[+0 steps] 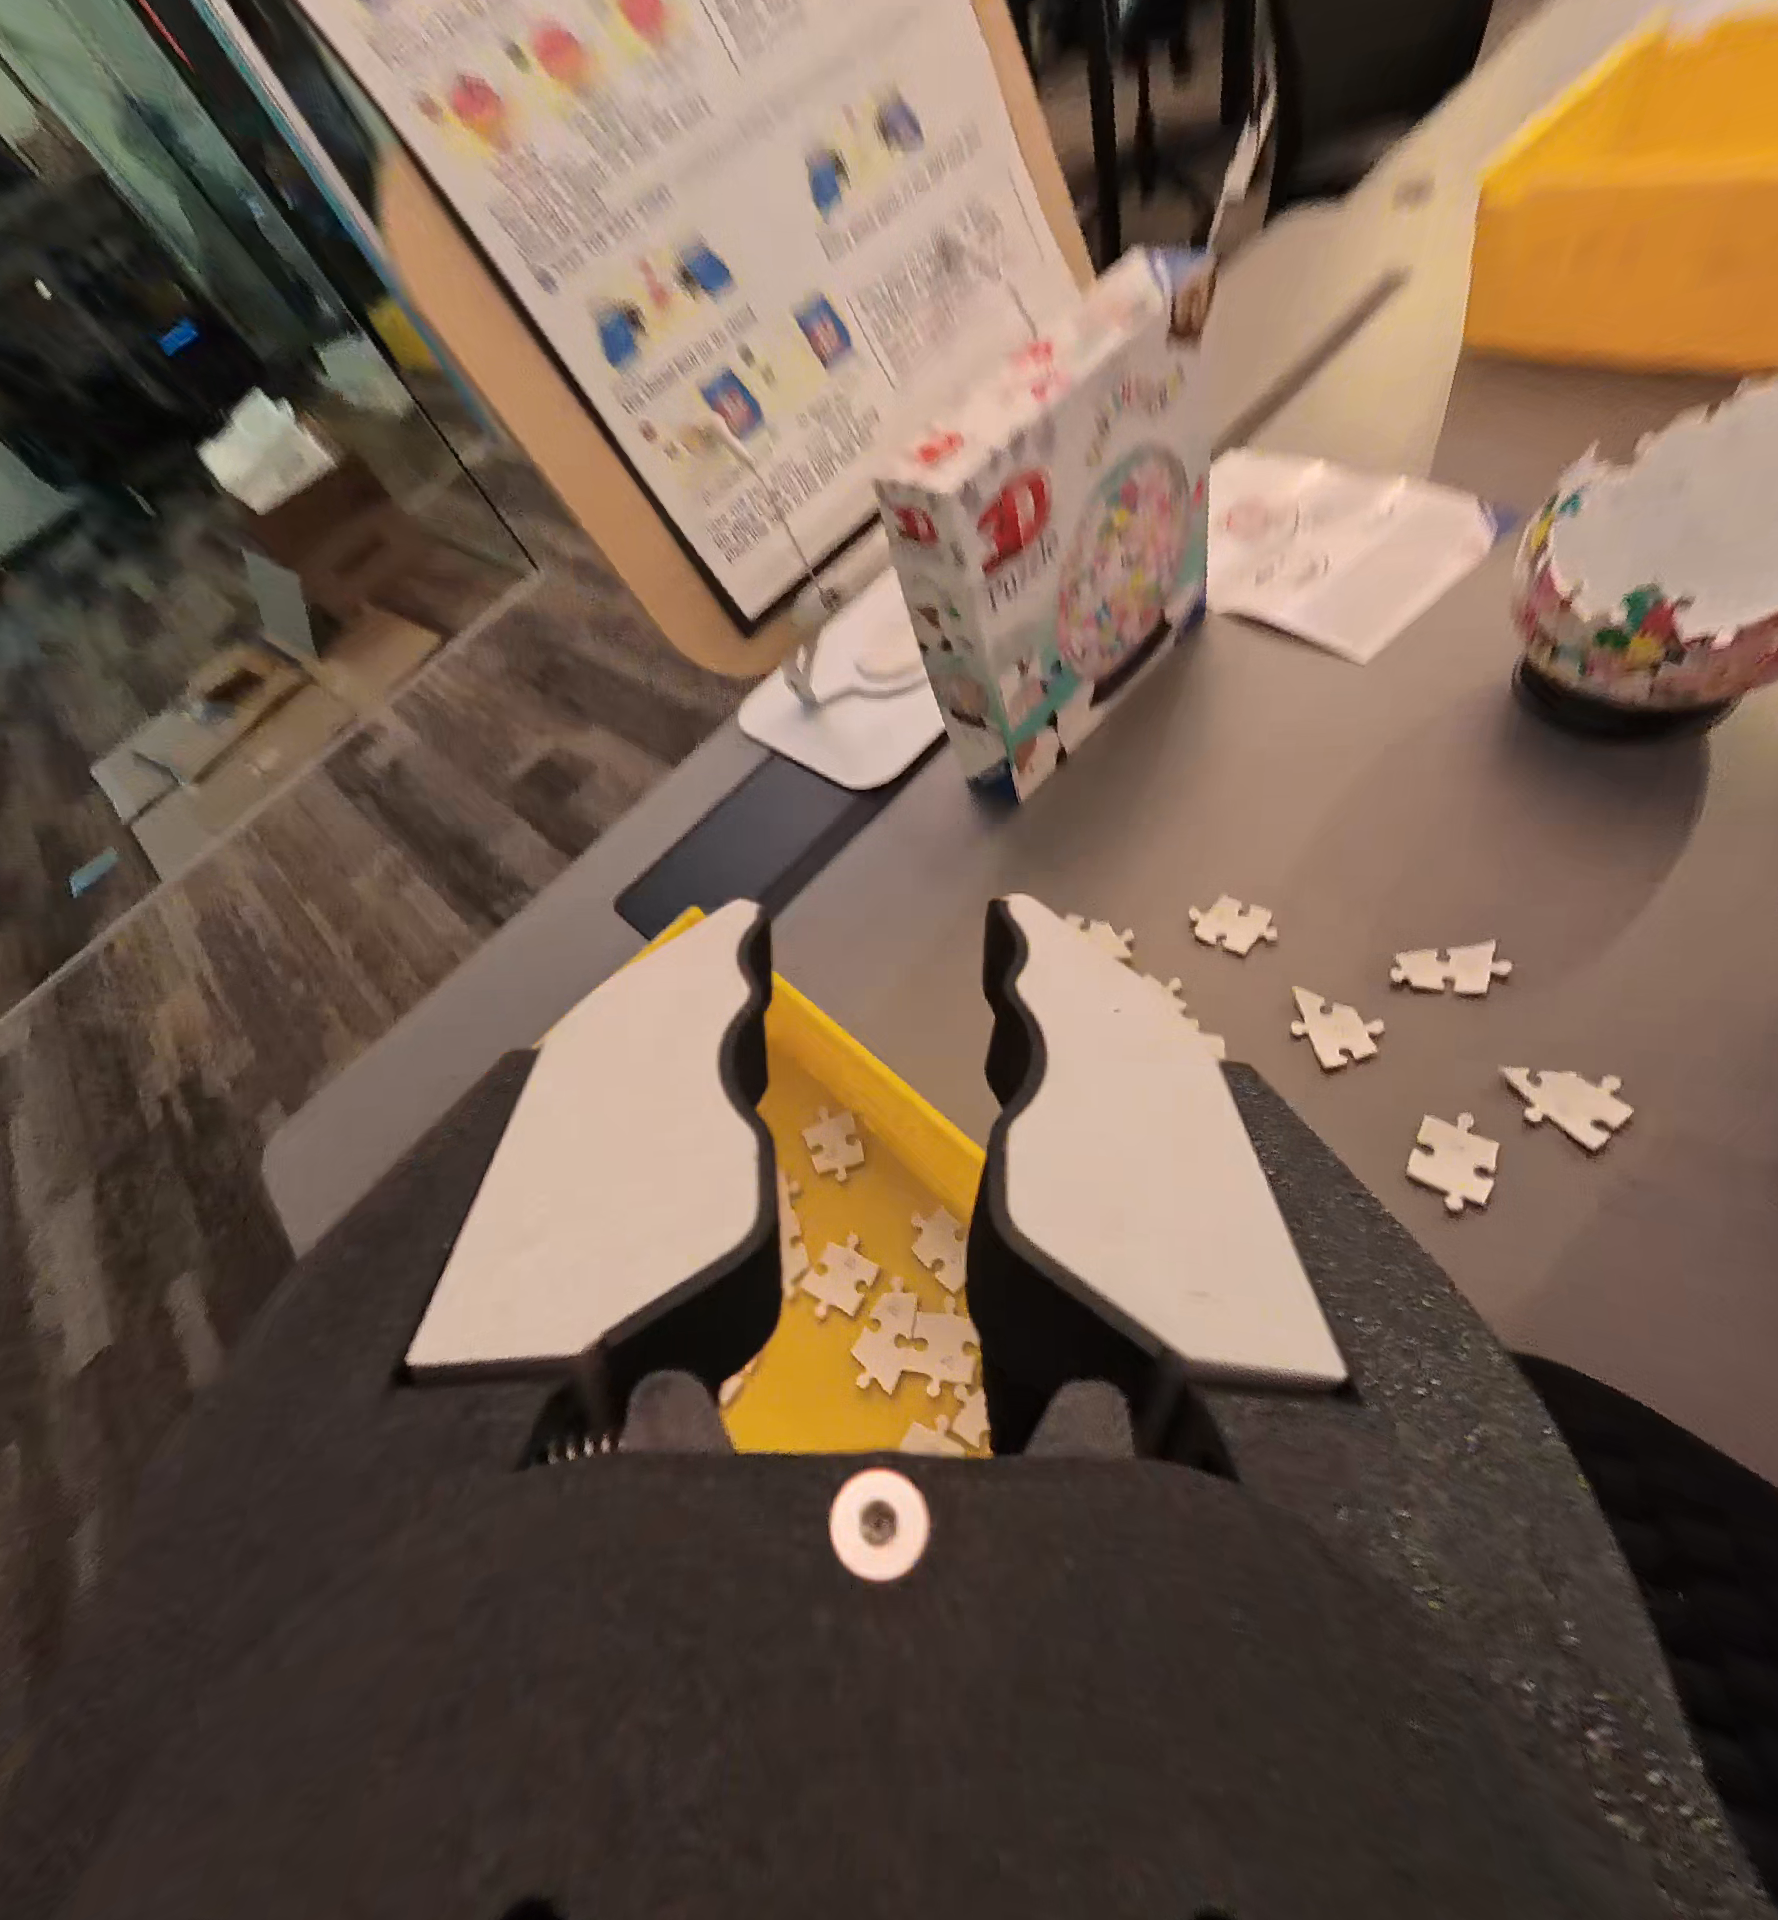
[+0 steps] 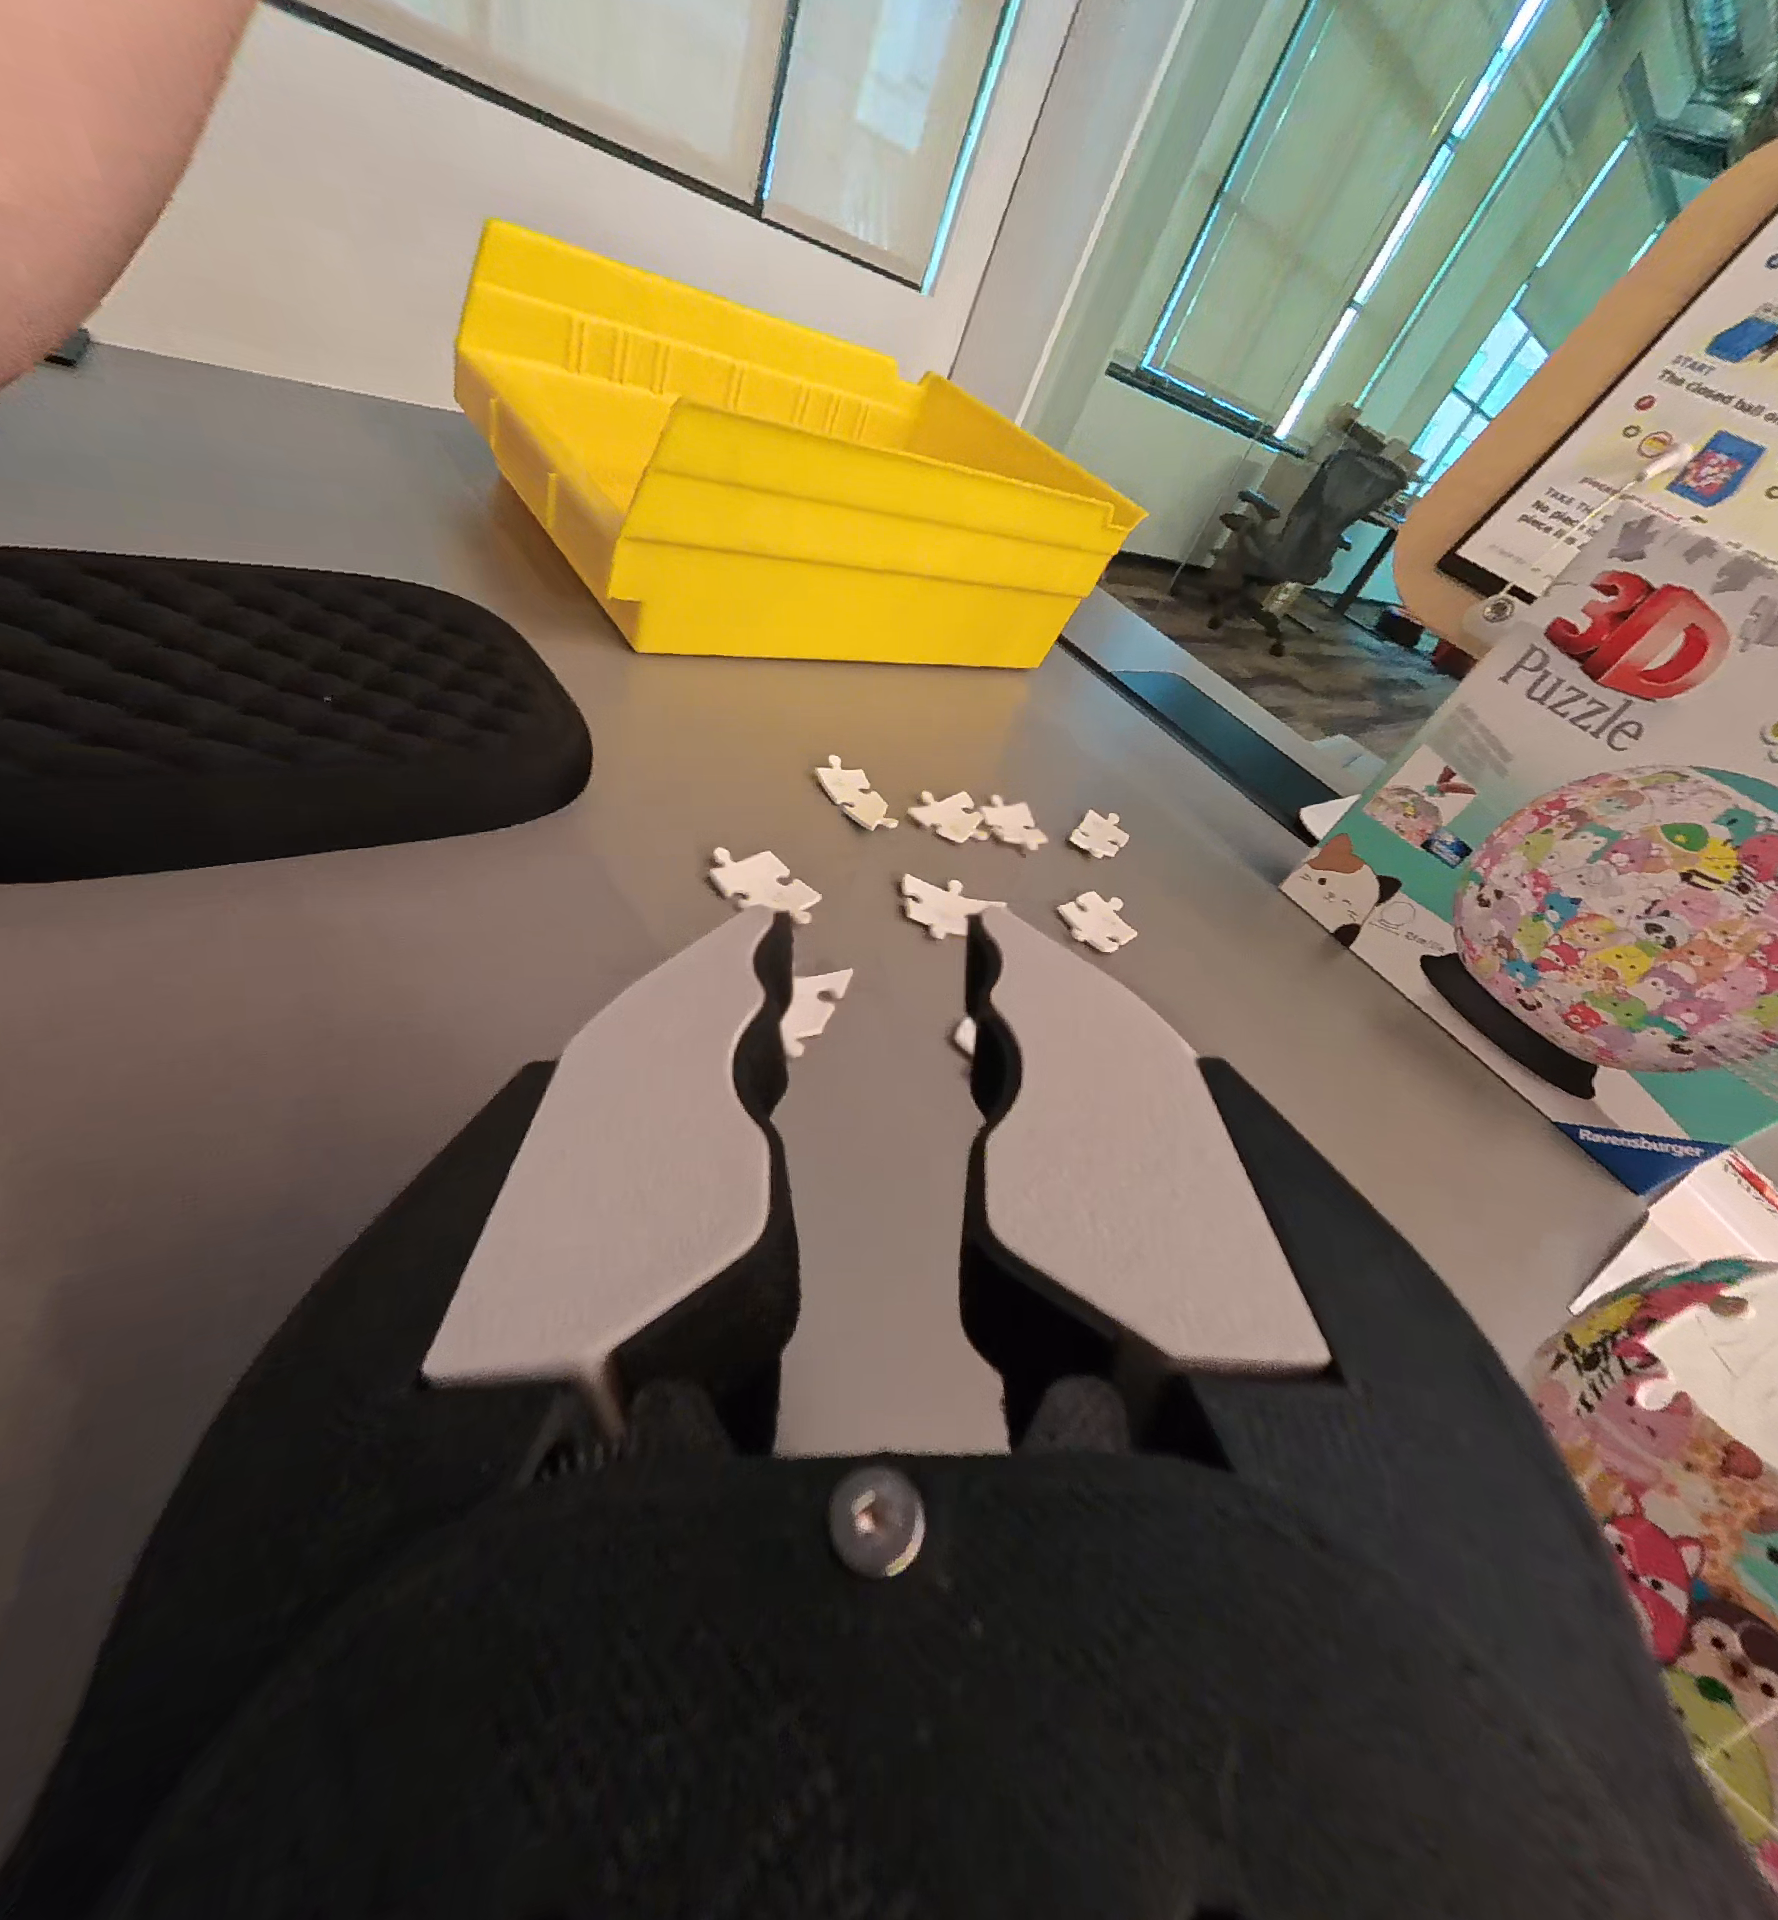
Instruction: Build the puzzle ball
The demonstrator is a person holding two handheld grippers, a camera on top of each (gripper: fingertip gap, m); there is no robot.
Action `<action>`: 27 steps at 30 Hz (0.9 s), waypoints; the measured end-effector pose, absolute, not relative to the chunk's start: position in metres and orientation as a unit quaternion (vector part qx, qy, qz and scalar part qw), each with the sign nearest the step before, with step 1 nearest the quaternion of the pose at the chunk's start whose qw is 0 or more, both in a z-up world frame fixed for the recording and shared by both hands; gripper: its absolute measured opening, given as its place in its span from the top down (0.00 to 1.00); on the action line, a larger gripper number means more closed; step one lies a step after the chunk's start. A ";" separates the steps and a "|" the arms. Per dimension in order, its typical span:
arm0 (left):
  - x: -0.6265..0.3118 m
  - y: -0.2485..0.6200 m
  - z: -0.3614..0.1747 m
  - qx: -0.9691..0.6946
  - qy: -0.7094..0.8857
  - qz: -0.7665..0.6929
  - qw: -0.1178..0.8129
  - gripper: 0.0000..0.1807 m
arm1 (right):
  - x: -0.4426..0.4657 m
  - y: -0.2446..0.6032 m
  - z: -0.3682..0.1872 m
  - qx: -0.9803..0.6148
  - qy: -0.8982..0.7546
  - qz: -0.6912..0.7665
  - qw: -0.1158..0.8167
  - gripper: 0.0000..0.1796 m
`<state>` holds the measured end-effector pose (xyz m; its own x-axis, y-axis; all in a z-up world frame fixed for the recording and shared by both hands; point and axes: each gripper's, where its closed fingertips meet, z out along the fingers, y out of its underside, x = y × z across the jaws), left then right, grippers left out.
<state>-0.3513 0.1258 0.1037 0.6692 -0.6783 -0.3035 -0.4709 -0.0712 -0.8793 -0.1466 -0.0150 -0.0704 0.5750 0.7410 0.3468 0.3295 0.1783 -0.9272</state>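
The half-built puzzle ball (image 1: pixel 1685 582) sits open-topped on its dark stand on the grey tabletop (image 1: pixel 1384 831), near the puzzle box (image 1: pixel 1061 582). Loose white pieces (image 2: pixel 937 852) lie scattered ahead of the right gripper (image 2: pixel 880 935), fingers apart, empty. The left gripper (image 1: pixel 874 935), fingers apart too, hangs over the yellow bin (image 1: pixel 864 1049) of pieces.

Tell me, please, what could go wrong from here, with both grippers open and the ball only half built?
1. The loose pieces lie flat and white side up on the table; the right gripper, jaws open, may push them instead of lifting.
2. The half-built ball has an open jagged rim; pressing a piece in could break it apart.
3. The left gripper hovers over the yellow bin at the table's edge; knocking it may spill pieces.
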 end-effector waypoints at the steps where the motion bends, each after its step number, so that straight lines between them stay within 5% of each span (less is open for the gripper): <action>1: -0.362 0.124 0.110 -0.715 0.389 -0.104 0.571 0.77 | -0.145 -0.012 -0.070 -0.621 -0.426 0.160 0.638 0.82; 9: -0.430 0.148 0.093 -0.739 0.342 -0.096 0.572 0.77 | -0.147 0.005 -0.070 -0.617 -0.404 0.136 0.661 0.74; 17: -0.451 0.174 0.005 -0.831 0.383 -0.007 0.403 0.80 | -0.164 -0.001 -0.070 -0.580 -0.442 0.130 0.672 0.72; 27: -0.495 0.199 -0.039 -0.895 0.307 0.062 0.319 0.80 | -0.162 0.004 -0.069 -0.587 -0.430 0.133 0.673 0.72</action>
<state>-0.4946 0.1988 -0.0386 0.8036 -0.5103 -0.3065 -0.5891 -0.6082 -0.5320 -0.1619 0.0044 -0.0694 0.5944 0.6844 0.4222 0.3261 0.2748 -0.9045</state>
